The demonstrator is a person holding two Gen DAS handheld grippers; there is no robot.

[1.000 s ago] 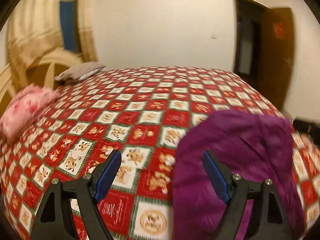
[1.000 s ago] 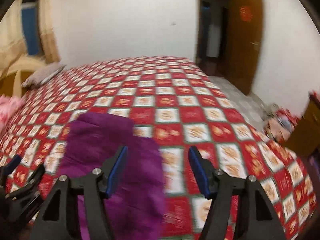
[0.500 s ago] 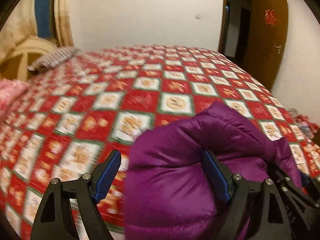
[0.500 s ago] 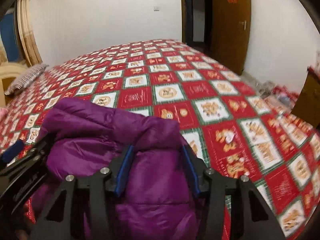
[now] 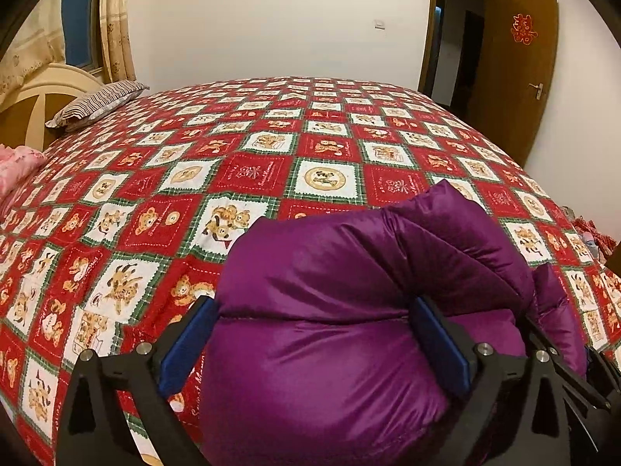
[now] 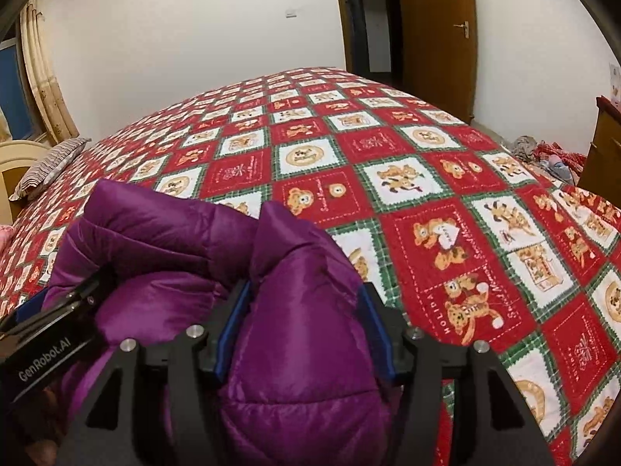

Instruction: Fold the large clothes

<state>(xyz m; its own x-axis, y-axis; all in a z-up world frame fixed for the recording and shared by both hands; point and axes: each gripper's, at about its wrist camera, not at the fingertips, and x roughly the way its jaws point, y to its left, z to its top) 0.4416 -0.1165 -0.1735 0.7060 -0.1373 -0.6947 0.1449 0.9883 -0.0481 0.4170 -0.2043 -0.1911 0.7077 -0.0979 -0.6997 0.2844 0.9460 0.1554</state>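
Observation:
A puffy purple jacket (image 5: 330, 264) lies bunched on the near edge of the bed. My left gripper (image 5: 312, 310) straddles its left bulk; its jaws are opening at full width, and the padding swells between them. In the right wrist view the jacket (image 6: 155, 233) rises in two folds. My right gripper (image 6: 304, 291) has the right fold squeezed between its blue pads (image 6: 233, 326), and its jaws are opening a little. The two grippers sit side by side: the left one (image 6: 58, 310) shows at the right view's left edge. The jacket's underside is hidden.
A red, white and green patchwork bedspread (image 5: 252, 171) covers the wide bed. A striped pillow (image 5: 97, 103) and pink cloth (image 5: 15, 163) lie by the headboard (image 5: 39, 93) on the left. On the right are a brown door (image 5: 516, 70), floor clutter (image 6: 543, 151) and a wooden cabinet (image 6: 605, 147).
Both grippers came down and forward onto the jacket, which now fills both jaws. The left jaws widened; the right jaws narrowed around a fold.

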